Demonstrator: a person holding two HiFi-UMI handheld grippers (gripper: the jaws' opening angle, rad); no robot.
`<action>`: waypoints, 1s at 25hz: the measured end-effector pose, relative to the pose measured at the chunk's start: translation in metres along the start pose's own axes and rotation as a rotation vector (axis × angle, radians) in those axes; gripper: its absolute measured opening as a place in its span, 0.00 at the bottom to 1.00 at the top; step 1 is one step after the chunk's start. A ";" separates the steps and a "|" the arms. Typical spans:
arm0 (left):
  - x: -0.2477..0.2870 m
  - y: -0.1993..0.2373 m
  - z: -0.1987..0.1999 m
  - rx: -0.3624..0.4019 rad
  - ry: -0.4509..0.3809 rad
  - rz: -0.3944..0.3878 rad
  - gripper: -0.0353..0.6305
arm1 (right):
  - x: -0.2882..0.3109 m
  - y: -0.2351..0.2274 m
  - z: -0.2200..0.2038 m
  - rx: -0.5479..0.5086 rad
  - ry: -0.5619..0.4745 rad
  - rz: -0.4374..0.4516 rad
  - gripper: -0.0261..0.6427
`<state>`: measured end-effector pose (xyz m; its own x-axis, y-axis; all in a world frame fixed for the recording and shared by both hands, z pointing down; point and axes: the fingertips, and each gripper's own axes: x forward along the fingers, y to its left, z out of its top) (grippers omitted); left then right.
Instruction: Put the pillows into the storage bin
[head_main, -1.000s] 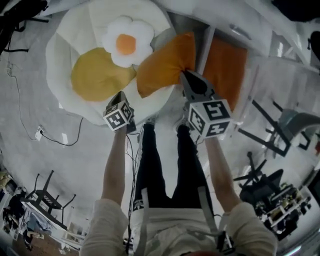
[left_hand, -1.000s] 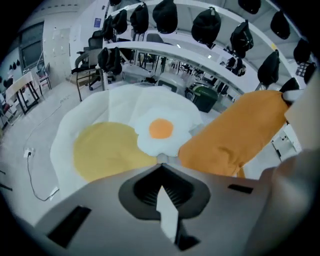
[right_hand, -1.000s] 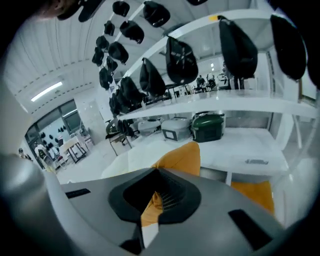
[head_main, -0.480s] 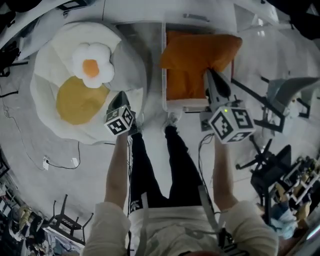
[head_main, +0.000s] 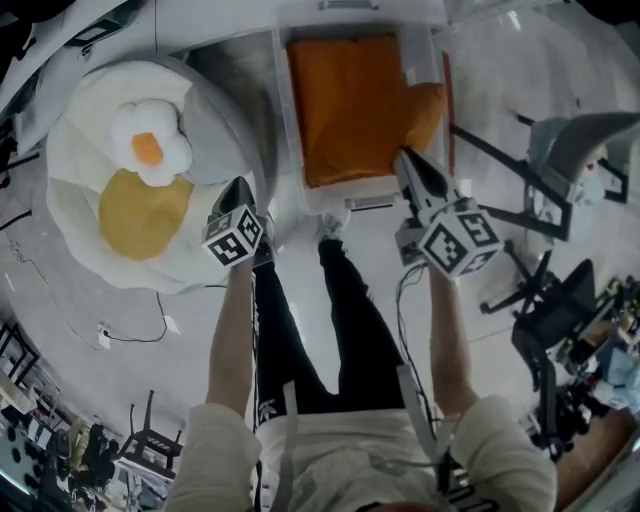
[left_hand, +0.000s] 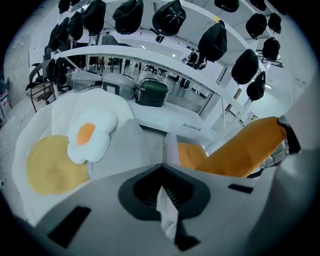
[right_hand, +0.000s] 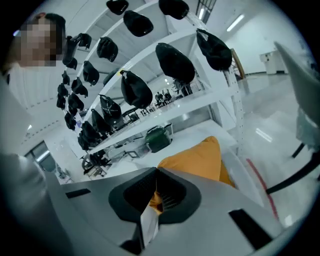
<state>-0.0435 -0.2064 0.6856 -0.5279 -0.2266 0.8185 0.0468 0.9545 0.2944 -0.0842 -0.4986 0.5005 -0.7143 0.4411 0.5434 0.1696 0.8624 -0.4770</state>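
An orange pillow (head_main: 345, 105) lies over the mouth of the white storage bin (head_main: 283, 120). My right gripper (head_main: 408, 165) is shut on the pillow's near right corner, and orange cloth (right_hand: 195, 160) runs up from its jaws (right_hand: 156, 172). The left gripper view shows that pillow (left_hand: 245, 150) raised at the right, with more orange (left_hand: 187, 155) inside the bin. My left gripper (head_main: 237, 186) is shut and holds nothing (left_hand: 162, 167). It hangs near the edge of a big white cushion (head_main: 90, 130). On that cushion lie a fried-egg pillow (head_main: 150, 150), a round yellow pillow (head_main: 140, 215) and a grey one (head_main: 225, 130).
My legs and feet (head_main: 330, 225) stand just in front of the bin. Folding chairs (head_main: 560, 150) and a black office chair (head_main: 550, 310) are at the right. A cable (head_main: 140, 330) trails on the floor at the left. White shelves with black caps (left_hand: 170, 17) rise behind the bin.
The right gripper has carried the orange pillow from beside the white cushion across to the bin and lowered it there. The left gripper has stayed shut at the cushion's edge.
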 end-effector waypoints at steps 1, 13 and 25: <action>0.003 -0.002 0.000 0.005 0.003 0.002 0.06 | 0.003 -0.007 -0.016 0.025 0.033 0.038 0.06; 0.025 -0.021 0.001 0.034 0.000 -0.007 0.06 | 0.023 -0.088 -0.123 -0.085 0.281 -0.082 0.48; 0.019 0.040 0.033 -0.052 -0.100 0.082 0.06 | 0.098 -0.007 -0.083 -0.171 0.217 0.051 0.48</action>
<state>-0.0797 -0.1656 0.6961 -0.6025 -0.1257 0.7882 0.1353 0.9572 0.2560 -0.0984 -0.4408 0.6145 -0.5432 0.5115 0.6658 0.3266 0.8593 -0.3937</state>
